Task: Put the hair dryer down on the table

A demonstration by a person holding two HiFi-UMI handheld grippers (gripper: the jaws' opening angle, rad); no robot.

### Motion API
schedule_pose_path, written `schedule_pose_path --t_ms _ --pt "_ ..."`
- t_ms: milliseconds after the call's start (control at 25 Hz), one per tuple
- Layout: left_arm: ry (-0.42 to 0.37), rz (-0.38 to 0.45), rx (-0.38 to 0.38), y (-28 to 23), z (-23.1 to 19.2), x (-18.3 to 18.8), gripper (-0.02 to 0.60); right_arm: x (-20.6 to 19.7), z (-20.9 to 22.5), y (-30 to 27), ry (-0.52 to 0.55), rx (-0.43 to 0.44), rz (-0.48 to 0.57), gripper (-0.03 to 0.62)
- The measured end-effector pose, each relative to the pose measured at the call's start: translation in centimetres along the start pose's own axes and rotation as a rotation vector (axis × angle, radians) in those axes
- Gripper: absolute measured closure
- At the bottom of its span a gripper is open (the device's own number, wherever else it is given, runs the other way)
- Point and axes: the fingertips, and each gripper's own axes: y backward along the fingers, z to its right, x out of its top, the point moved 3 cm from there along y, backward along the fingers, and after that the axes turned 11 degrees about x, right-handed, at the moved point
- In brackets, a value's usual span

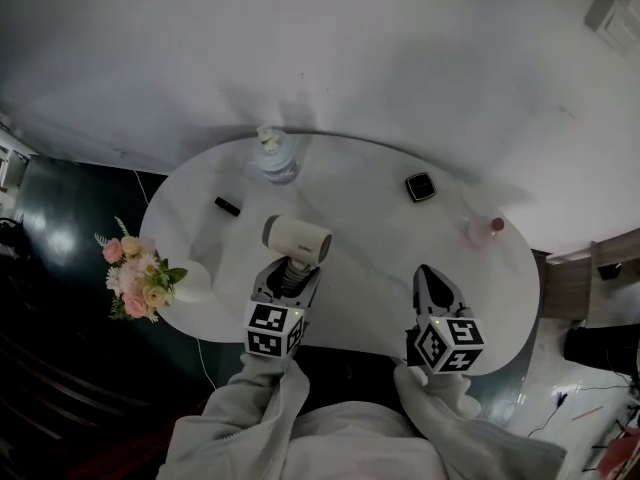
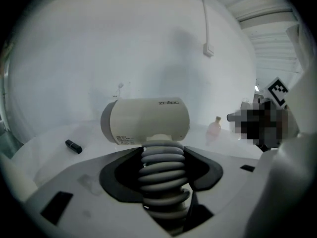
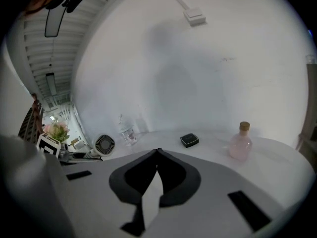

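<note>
You're gripping the hair dryer [image 1: 297, 238] with your left gripper [image 1: 289, 271] right now. The jaws are clamping around its ribbed handle [image 2: 161, 170] and the barrel is sitting crosswise above them. It's hanging over the near middle of the white table [image 1: 370, 268]. To me it's looking carried rather than resting, though I can't tell for sure if anything's touching the top. Your right gripper [image 1: 428, 276] is idling over the near right part of the table, jaws pressed together with nothing in them.

So I'd say you're sitting at the lowering step, with the put-down not done yet. The next move is probably bringing the left one down until the dryer is resting on bare tabletop, then spreading the jaws off the handle.

You're getting plenty of room. The small black stick [image 1: 227, 205] and clear bottle [image 1: 275, 155] are sitting further back. The black compact [image 1: 421, 186] and pink bottle [image 1: 485, 230] are off to the right, and the flowers [image 1: 140, 278] are at the left edge.

That ribbed handle is looking grippy, so I'd open wide before backing away or you're risking dragging it along.
</note>
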Motion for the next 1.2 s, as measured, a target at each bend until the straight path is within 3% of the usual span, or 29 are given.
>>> schedule_pose_path --t_ms 400,1200 --pt "-0.075 -0.117 -0.059 -5.5 -0.1 -1.7 0.351 -0.5 -0.1 0.1 -0.035 -0.074 -0.025 0.545" --pt "-0.152 -0.253 -0.022 -10.0 -1.3 -4.0 0.351 -0.9 0.3 0.3 -0.047 -0.084 -0.056 0.545"
